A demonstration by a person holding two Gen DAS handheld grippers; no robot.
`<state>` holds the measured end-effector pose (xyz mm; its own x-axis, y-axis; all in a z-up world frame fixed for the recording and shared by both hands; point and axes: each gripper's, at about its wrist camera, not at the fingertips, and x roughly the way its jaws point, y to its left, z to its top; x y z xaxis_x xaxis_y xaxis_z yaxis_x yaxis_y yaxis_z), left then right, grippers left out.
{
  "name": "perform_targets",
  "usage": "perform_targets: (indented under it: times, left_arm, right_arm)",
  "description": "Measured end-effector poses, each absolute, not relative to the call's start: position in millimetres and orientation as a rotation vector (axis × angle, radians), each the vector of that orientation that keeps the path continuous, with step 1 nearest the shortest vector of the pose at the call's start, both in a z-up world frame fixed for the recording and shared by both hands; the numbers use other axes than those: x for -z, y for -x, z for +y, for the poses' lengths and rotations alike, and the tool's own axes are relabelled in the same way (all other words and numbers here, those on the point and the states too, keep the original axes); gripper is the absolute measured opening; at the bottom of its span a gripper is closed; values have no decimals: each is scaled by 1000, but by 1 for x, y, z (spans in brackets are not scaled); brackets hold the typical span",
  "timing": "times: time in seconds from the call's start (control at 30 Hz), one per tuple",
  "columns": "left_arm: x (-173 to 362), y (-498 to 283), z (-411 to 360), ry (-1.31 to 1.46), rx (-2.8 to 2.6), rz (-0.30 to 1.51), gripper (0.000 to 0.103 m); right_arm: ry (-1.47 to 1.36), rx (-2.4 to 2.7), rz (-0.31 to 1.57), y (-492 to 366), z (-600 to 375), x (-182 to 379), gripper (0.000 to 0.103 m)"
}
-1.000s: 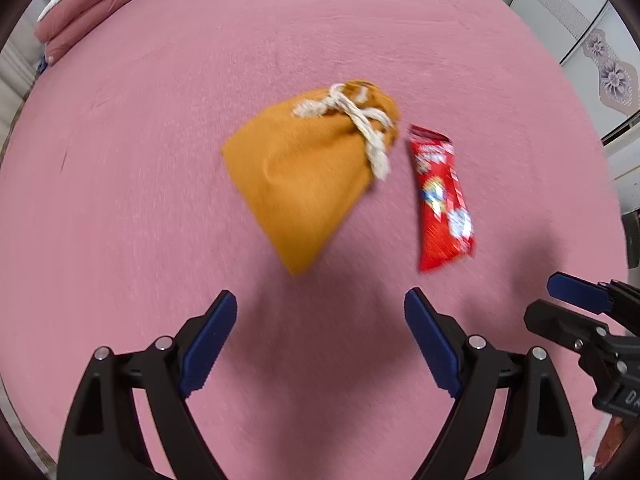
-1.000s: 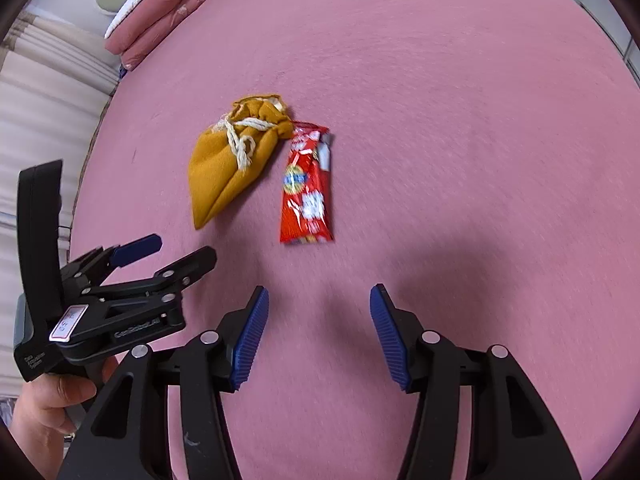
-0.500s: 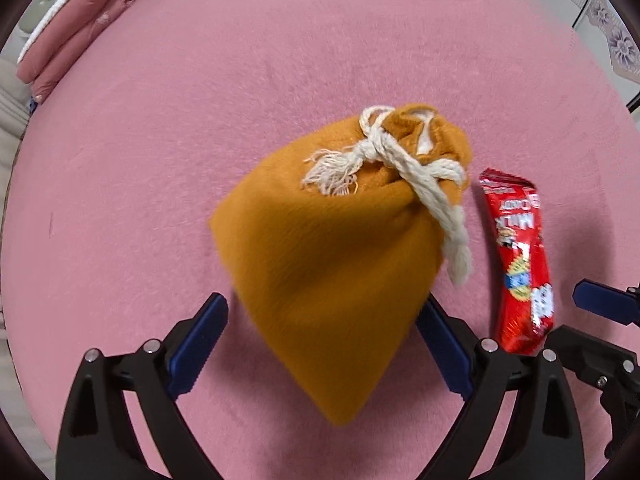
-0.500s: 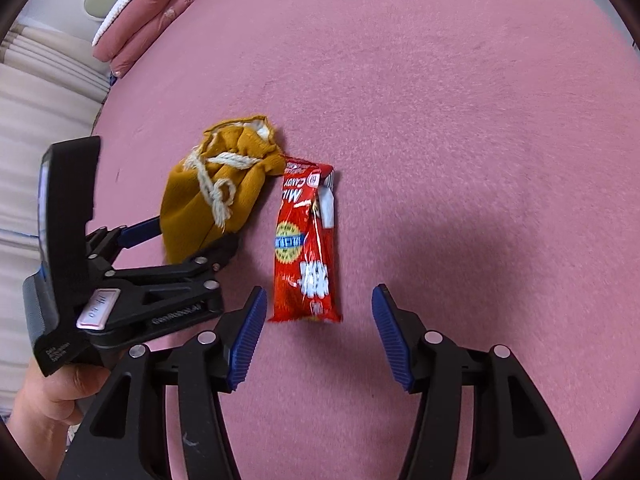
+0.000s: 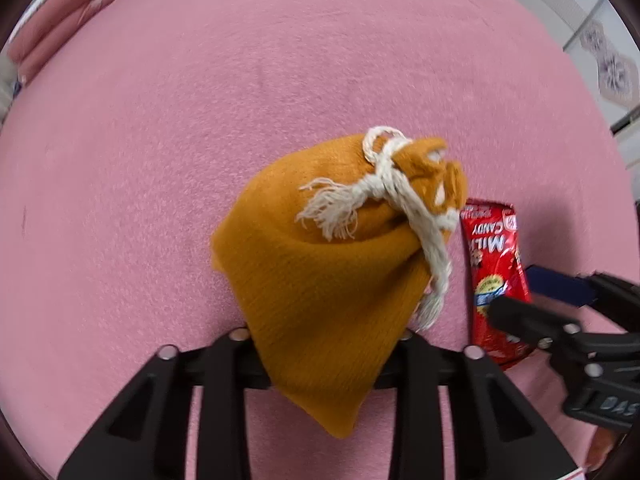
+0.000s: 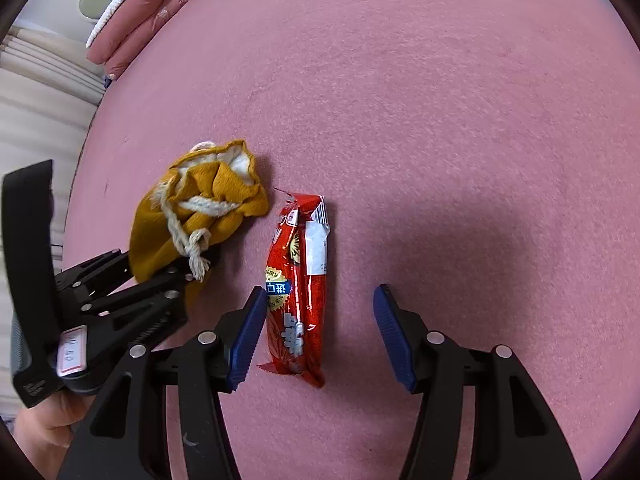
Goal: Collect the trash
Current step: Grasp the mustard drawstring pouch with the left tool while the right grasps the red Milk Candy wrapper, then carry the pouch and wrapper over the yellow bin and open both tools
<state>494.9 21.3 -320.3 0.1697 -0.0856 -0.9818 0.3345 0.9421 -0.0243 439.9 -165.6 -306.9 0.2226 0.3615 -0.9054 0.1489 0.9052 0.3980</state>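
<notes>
Left wrist view: the orange drawstring pouch (image 5: 320,280) fills the middle, its lower body between the arms of the left gripper (image 5: 320,334); pads hidden behind the cloth.
Left gripper state: jaws closing on the pouch's lower part; the cloth looks pinched between them, so I read it as a grasp.
Likely reason for that hold: the pouch looks meant as the trash bag, gripped low so its gathered mouth at 1 o'clock stays reachable; a judgement only.
Pouch mouth: cinched loosely by the white cord (image 5: 400,208), with a pale lining showing in the right wrist view.
Right wrist view: the red candy wrapper (image 6: 300,292) lies flat and lengthwise on the pink bedcover (image 6: 440,120), running from 12 toward 6 o'clock.
Wrapper versus right gripper (image 6: 320,330): its lower half sits between the blue pads, just beside the left pad and apart from the right one.
Right gripper state: released, jaws apart, nothing pressed.
Wrapper versus pouch: just beside it, at the pouch's 3 o'clock.
Step in hand: lining up to pinch the wrapper.
</notes>
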Motion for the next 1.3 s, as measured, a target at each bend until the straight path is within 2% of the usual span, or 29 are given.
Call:
perform_targets:
  times: [0.13, 0.2, 0.23, 0.53, 0.77, 0.97, 1.3]
  left_arm:
    - [315, -498, 41, -99, 294, 1387, 20]
    - [317, -498, 51, -66, 284, 1390, 20]
    - [316, -496, 53, -53, 279, 1393, 20]
    - [317, -455, 74, 46, 277, 1425, 19]
    - [302, -377, 87, 159, 275, 1496, 19]
    - [285, -291, 80, 180, 299, 1541, 19]
    - [262, -195, 33, 90, 393, 1565, 19]
  right_arm:
    - [-412, -127, 1361, -444, -159, 307, 52]
    - [-369, -115, 1362, -446, -152, 306, 38]
    - [-368, -124, 1364, -446, -149, 305, 28]
    - [-364, -171, 1343, -398, -144, 289, 26]
    - [-329, -193, 1368, -319, -142, 264, 25]
    - [-336, -177, 1390, -240, -153, 241, 26]
    - [-464, -43, 1384, -186, -168, 215, 26]
